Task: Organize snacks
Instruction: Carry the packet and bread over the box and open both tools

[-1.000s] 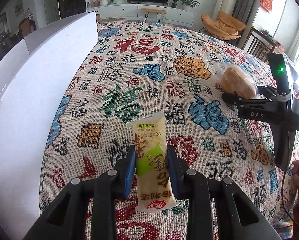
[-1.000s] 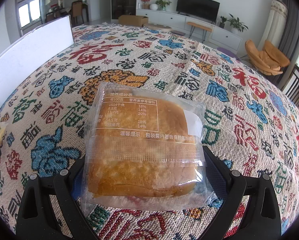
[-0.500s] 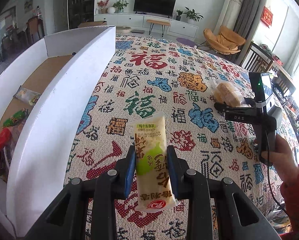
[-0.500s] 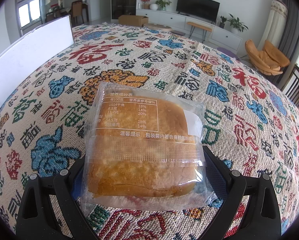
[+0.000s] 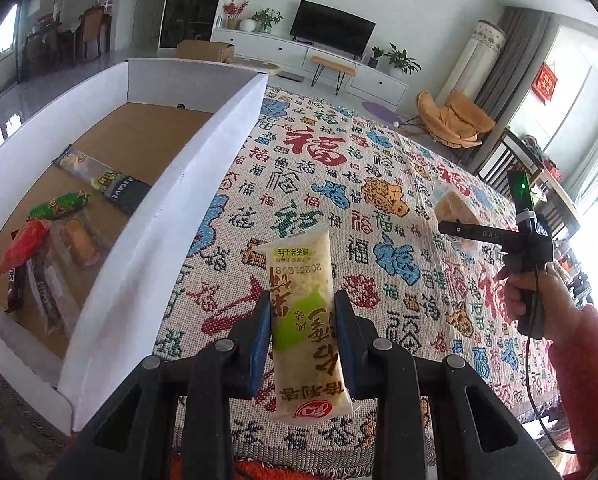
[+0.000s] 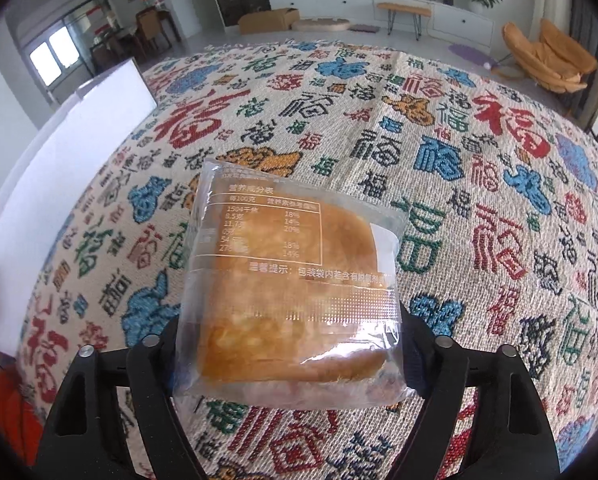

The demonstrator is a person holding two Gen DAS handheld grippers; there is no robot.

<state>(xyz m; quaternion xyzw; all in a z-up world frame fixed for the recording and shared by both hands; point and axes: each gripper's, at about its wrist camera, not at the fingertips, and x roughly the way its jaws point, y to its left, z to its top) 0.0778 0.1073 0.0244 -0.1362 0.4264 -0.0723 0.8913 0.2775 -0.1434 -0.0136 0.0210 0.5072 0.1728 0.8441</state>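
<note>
Snack packet (image 5: 305,320), pale with a green patch and dark lettering, stands upright in the left gripper (image 5: 302,330), whose blue-padded fingers (image 5: 259,332) clamp its two long sides above the patterned cloth (image 5: 339,184). Directly ahead of this claw the cloth lies bare up to its far edge. To its left, close by, rises the near white wall of a cardboard box (image 5: 171,216), open at the top; the packet's upper end reaches about level with that rim in this view. Beyond the wall, on the box's brown floor, lie a red packet (image 5: 23,244), a green packet (image 5: 57,206), a dark bar wrapper (image 5: 103,180) and a clear-wrapped orange snack (image 5: 81,240), with bare floor farther back.

To the right of the left claw, well apart, the right gripper (image 6: 289,332) is held in a hand (image 5: 535,296) in a red sleeve. It is clamped on a clear-wrapped bread (image 6: 291,292), gripped at the lower sides, printed label facing the camera. Ahead of it lies open cloth; the box's white wall (image 6: 59,176) stands far to its left.
</note>
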